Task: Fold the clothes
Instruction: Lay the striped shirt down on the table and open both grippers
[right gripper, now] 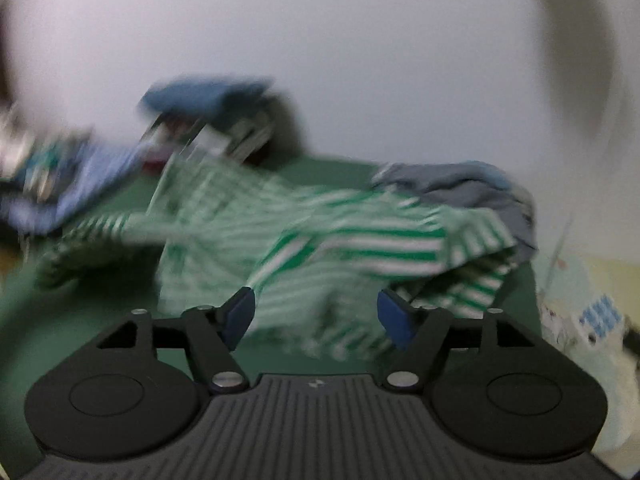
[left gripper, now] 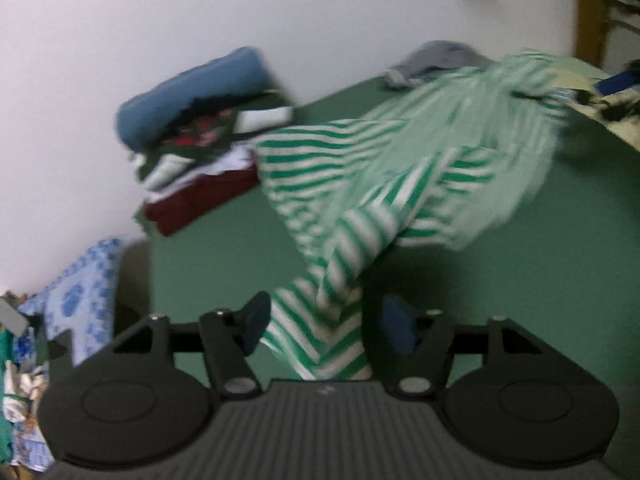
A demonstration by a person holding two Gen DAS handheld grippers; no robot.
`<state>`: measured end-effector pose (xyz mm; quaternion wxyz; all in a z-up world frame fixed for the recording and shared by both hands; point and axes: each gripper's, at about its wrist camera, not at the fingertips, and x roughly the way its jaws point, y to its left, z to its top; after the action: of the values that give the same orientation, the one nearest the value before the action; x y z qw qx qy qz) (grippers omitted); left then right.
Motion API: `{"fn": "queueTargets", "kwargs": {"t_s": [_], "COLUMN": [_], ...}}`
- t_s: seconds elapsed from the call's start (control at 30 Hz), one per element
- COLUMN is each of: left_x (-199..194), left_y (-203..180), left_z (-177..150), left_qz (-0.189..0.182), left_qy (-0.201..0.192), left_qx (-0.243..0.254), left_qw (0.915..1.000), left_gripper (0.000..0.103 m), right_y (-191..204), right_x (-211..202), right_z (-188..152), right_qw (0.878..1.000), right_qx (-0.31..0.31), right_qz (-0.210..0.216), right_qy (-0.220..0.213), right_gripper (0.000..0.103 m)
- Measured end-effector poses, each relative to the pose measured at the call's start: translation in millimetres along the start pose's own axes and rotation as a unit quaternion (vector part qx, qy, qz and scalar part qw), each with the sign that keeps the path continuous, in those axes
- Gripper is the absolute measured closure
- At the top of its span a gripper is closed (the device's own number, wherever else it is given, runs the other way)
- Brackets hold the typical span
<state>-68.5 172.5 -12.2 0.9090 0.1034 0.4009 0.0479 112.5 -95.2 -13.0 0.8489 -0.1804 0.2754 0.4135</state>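
A green-and-white striped garment [left gripper: 400, 168] lies crumpled and partly lifted over the green surface [left gripper: 520, 280], blurred by motion. One end of it hangs down between the jaws of my left gripper [left gripper: 326, 322], which stand apart; the right pad is clear of the cloth, so it is open. In the right wrist view the same striped garment [right gripper: 360, 240] spreads across the green surface [right gripper: 80, 320]. My right gripper [right gripper: 318, 316] is open just in front of the cloth's near edge, and its blue pads do not press on it.
A stack of folded clothes [left gripper: 200, 160] with a blue piece on top stands by the white wall, also the stack [right gripper: 208, 120] at back left. A grey garment [left gripper: 436, 58] lies at the far end, the grey garment [right gripper: 460, 184] at right. A blue-patterned cloth [left gripper: 84, 292] hangs at left.
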Motion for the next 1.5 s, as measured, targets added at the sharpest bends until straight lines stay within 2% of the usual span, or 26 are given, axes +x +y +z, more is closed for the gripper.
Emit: {"fn": "queueTargets", "kwargs": {"t_s": [0.07,0.13,0.2,0.23,0.27,0.3,0.33,0.47,0.57,0.67,0.77,0.9,0.97,1.17,1.2,1.23,1.27,1.3,1.33,1.37,1.5], "left_x": [-5.0,-4.0,3.8,11.3,16.5,19.2,21.9,6.6,20.8,53.2,80.7,107.5,116.9,138.3,138.5,138.5,138.6,138.8,138.5,136.7,105.1], "left_y": [-20.2,-32.6,-34.9,-32.4,-28.3,-24.1,-19.9,-43.5,-74.2,-98.2,-105.3,-102.8,-100.1,-100.6,-101.9,-102.6,-102.3,-101.5,-99.7,-96.2,-78.1], "left_z": [-7.9,-9.4,-5.3,-1.8,2.2,6.0,9.8,17.0,21.9,28.3,36.5,43.4,45.0,51.0,52.4,54.4,56.8,59.4,62.0,64.4,74.0], "left_qz": [-0.013,0.002,0.03,0.043,0.042,0.033,0.024,-0.038,-0.071,-0.087,-0.087,-0.074,-0.071,-0.075,-0.075,-0.076,-0.075,-0.074,-0.072,-0.076,-0.081], "left_qy": [-0.009,-0.014,-0.005,0.006,0.015,0.023,0.03,-0.014,-0.013,0.009,0.015,0.019,0.02,0.023,0.019,0.016,0.016,0.017,0.017,0.015,-0.02], "left_qx": [0.017,0.033,0.033,0.026,0.013,-0.001,-0.016,-0.02,-0.017,-0.032,-0.06,-0.085,-0.091,-0.084,-0.08,-0.078,-0.079,-0.081,-0.086,-0.095,-0.117], "left_qw": [0.9997,0.9994,0.999,0.9987,0.9989,0.9992,0.9991,0.999,0.9972,0.9957,0.9942,0.9934,0.9931,0.9933,0.9938,0.9939,0.9939,0.9938,0.9935,0.9925,0.9896], "left_gripper": [0.024,0.017,0.017,0.021,0.036,0.043,0.045,0.031,0.034,0.035,0.034,0.035,0.038,0.038,0.04,0.052,0.068,0.078,0.089,0.092,0.094], "right_y": [16.0,21.0,18.8,18.7,20.6,23.2,21.5,3.7,-8.8,-21.2,-33.4,-41.4,-41.4,-36.7,-36.0,-35.5,-36.3,-38.0,-40.1,-42.0,-46.1], "right_x": [9.3,20.5,23.5,22.8,26.7,33.6,39.2,57.2,69.0,81.9,89.9,98.5,98.8,101.7,101.4,100.8,99.8,98.8,97.8,96.4,73.5], "right_z": [-19.6,-28.7,-33.5,-34.8,-35.3,-36.0,-36.3,-34.7,-33.3,-31.1,-30.8,-35.2,-37.2,-39.7,-40.0,-40.2,-40.8,-40.4,-39.0,-36.5,-19.0], "right_qw": [0.998,0.996,0.996,0.996,0.995,0.995,0.994,0.997,0.997,0.996,0.992,0.986,0.985,0.986,0.986,0.987,0.987,0.987,0.987,0.986,0.983], "right_qx": [-0.058,-0.075,-0.071,-0.07,-0.074,-0.079,-0.075,-0.025,0.016,0.055,0.112,0.155,0.164,0.163,0.16,0.157,0.155,0.156,0.16,0.165,0.185], "right_qz": [-0.021,-0.031,-0.03,-0.03,-0.035,-0.043,-0.05,-0.056,-0.046,-0.042,-0.027,-0.027,-0.024,-0.028,-0.03,-0.032,-0.031,-0.026,-0.021,-0.017,0.006], "right_qy": [0.021,0.04,0.048,0.05,0.051,0.054,0.055,0.055,0.058,0.061,0.058,0.058,0.046,0.021,0.017,0.012,0.009,0.008,0.009,0.011,-0.004], "right_gripper": [0.032,0.032,0.032,0.032,0.032,0.032,0.032,0.032,0.032,0.032,0.032,0.032,0.032,0.03,0.033,0.038,0.056,0.068,0.072,0.079,0.085]}}
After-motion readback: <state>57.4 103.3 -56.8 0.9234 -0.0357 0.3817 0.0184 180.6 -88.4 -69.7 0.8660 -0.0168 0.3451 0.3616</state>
